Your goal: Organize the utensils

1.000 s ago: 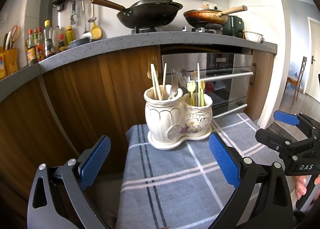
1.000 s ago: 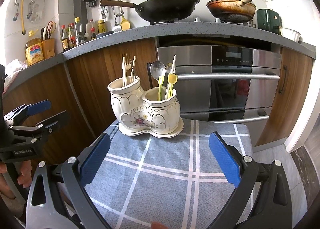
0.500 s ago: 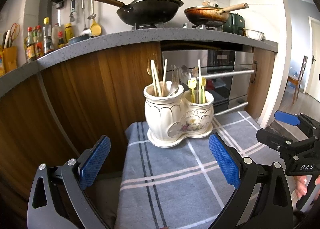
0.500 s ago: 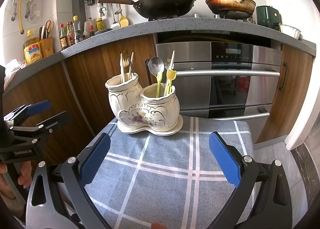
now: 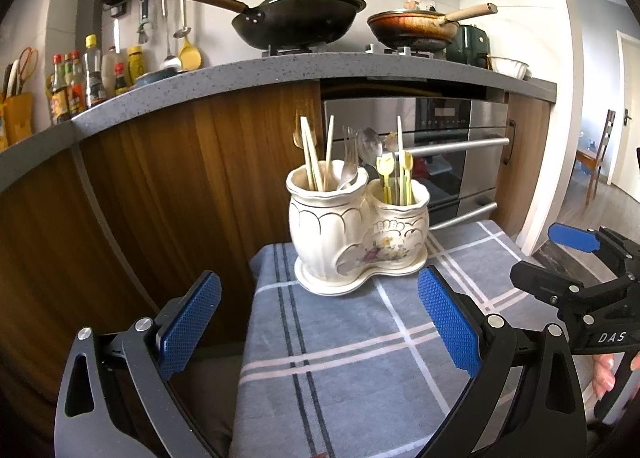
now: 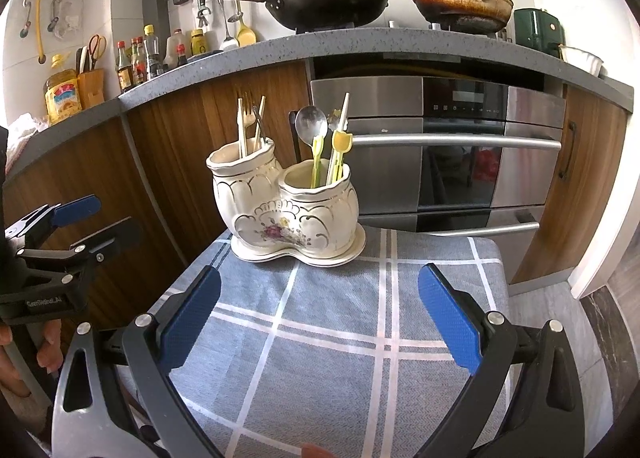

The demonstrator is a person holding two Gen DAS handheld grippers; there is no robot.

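A cream two-cup ceramic utensil holder (image 5: 352, 234) (image 6: 286, 214) stands at the far end of a grey plaid cloth (image 5: 360, 354) (image 6: 332, 342). Its left cup holds chopsticks (image 5: 314, 156) (image 6: 241, 126) and forks (image 5: 350, 150); its right cup holds a metal spoon (image 6: 310, 124) and yellow-green utensils (image 5: 394, 178) (image 6: 338, 156). My left gripper (image 5: 318, 322) is open, nothing between its blue pads, well short of the holder. My right gripper (image 6: 318, 320) is also open and holds nothing. Each gripper shows at the edge of the other's view.
Behind the holder are wooden cabinet fronts (image 5: 160, 178) and a steel oven (image 6: 440, 154) with bar handles. The counter above carries a black wok (image 5: 296, 18), a frying pan (image 6: 464, 4) and sauce bottles (image 5: 80, 74). A person's fingers (image 6: 44, 342) grip the left handle.
Both cameras have dropped slightly, so the holder sits a little higher in each view. Both grippers stay open; nothing taken or released.
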